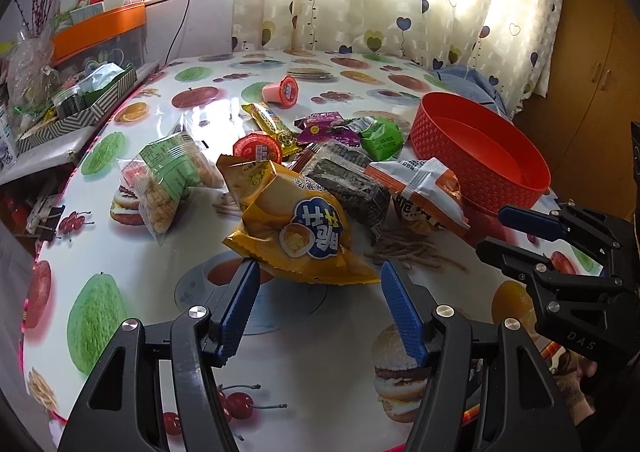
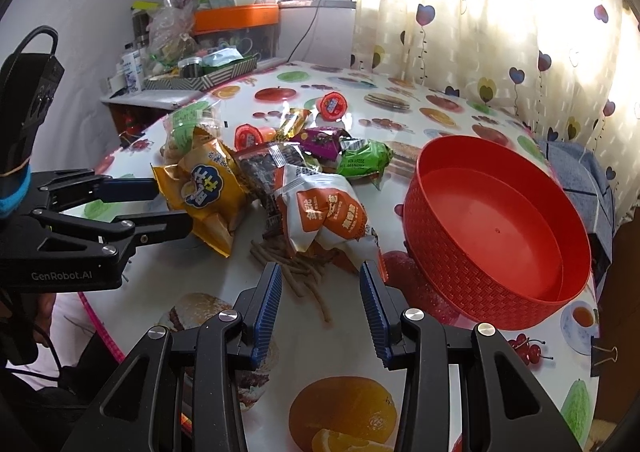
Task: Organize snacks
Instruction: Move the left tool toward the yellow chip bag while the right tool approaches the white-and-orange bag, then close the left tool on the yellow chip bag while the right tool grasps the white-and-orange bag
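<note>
Clear plastic wraps the round biscuits point(image 1: 168, 180) at the left end of the snack heap on your fruit-print table point(image 1: 132, 264). Next comes the yellow puffed bag point(image 1: 292, 220), leaning on the heap with its lower edge toward you. Your left gripper point(image 1: 320, 266) stands wide open right at that edge; the bag's crimped end reaches between the fingertips, but the blue pads are not pressing on it. Behind the bag lie a red-lidded jelly cup point(image 1: 256, 148) and a gold bar wrapper point(image 1: 272, 124), and a second jelly cup point(image 1: 286, 90) sits apart, farther back. Moving right, a dark seaweed pack point(image 1: 348, 184) touches the yellow bag, with purple point(image 1: 324, 128) and green point(image 1: 380, 136) packets behind it. An orange-and-white packet point(image 2: 324, 208) rests against the seaweed pack, just beyond your right gripper point(image 2: 320, 266), whose jaws are parted less widely and hold nothing. Farthest right, the red basket point(image 2: 460, 252) sits on the table with nothing in it, near the heap but apart from it.
</note>
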A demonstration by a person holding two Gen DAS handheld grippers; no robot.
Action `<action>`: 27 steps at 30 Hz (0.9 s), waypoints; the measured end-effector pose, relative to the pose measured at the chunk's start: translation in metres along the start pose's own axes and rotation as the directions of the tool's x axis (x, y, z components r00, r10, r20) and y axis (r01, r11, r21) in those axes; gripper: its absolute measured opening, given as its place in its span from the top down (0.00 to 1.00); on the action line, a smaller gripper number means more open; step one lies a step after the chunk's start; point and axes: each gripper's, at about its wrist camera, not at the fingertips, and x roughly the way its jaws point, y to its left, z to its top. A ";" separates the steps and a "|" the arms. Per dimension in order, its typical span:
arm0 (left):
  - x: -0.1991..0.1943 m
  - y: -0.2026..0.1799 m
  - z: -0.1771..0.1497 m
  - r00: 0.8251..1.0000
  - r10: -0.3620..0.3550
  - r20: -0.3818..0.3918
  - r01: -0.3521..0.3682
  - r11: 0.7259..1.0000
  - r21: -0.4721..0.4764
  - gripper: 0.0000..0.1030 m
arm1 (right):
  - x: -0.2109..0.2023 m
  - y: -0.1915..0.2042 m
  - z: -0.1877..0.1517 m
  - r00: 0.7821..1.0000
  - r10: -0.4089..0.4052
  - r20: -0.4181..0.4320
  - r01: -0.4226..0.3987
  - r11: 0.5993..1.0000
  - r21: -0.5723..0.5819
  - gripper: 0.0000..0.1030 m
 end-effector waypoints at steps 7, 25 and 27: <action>-0.001 -0.001 0.000 1.000 0.013 0.010 -0.013 1.000 0.025 0.38 | -0.001 0.001 0.000 1.000 -0.002 0.009 0.002 1.000 -0.002 0.62; -0.009 0.012 -0.001 0.999 0.039 0.000 -0.039 0.999 -0.016 0.38 | -0.004 0.001 0.006 0.999 0.025 0.033 -0.025 1.000 -0.001 0.54; -0.011 0.016 0.000 0.999 0.034 0.010 -0.034 0.999 -0.032 0.38 | -0.005 0.001 0.007 0.999 0.028 0.041 -0.028 1.000 -0.001 0.51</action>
